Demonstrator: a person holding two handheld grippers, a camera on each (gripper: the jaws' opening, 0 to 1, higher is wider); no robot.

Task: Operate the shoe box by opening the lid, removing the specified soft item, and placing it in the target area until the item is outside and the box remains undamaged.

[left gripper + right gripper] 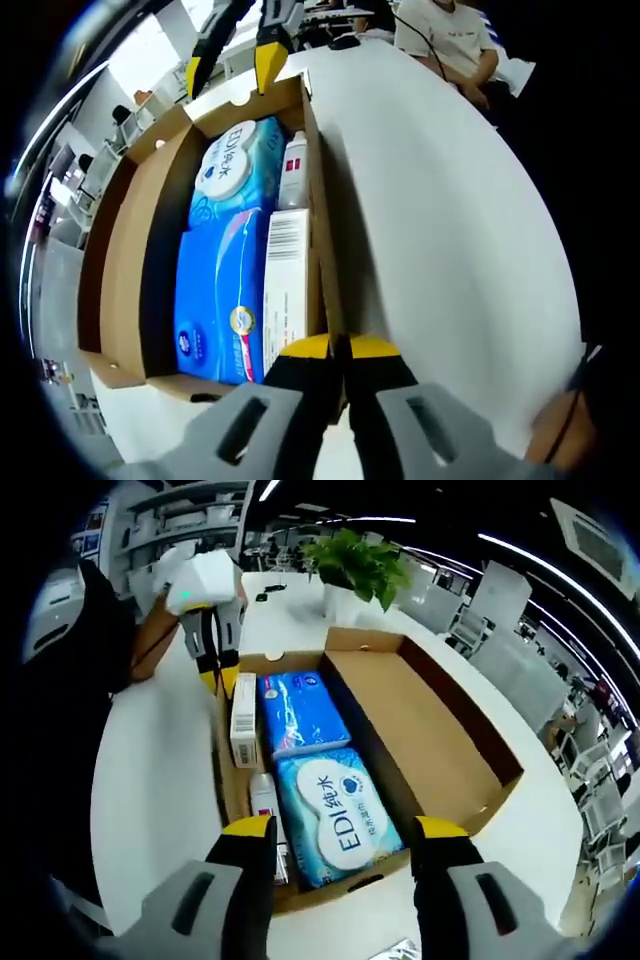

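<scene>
Shoe box (440, 720): open on the white worktop (450, 200), lid folded out flat.
Left gripper (338, 350): fingers together, clamped on the box's side wall.
Right gripper (343, 842): fingers apart, poised over the near box end.
Wipes pack (335, 815): inside the box, between the right fingers.
Blue tissue pack (298, 712): beyond it, beside a white carton (243, 718).

R gripper (342, 852) open over box (452, 732); L gripper (212, 668) maybe pinching wall
</scene>
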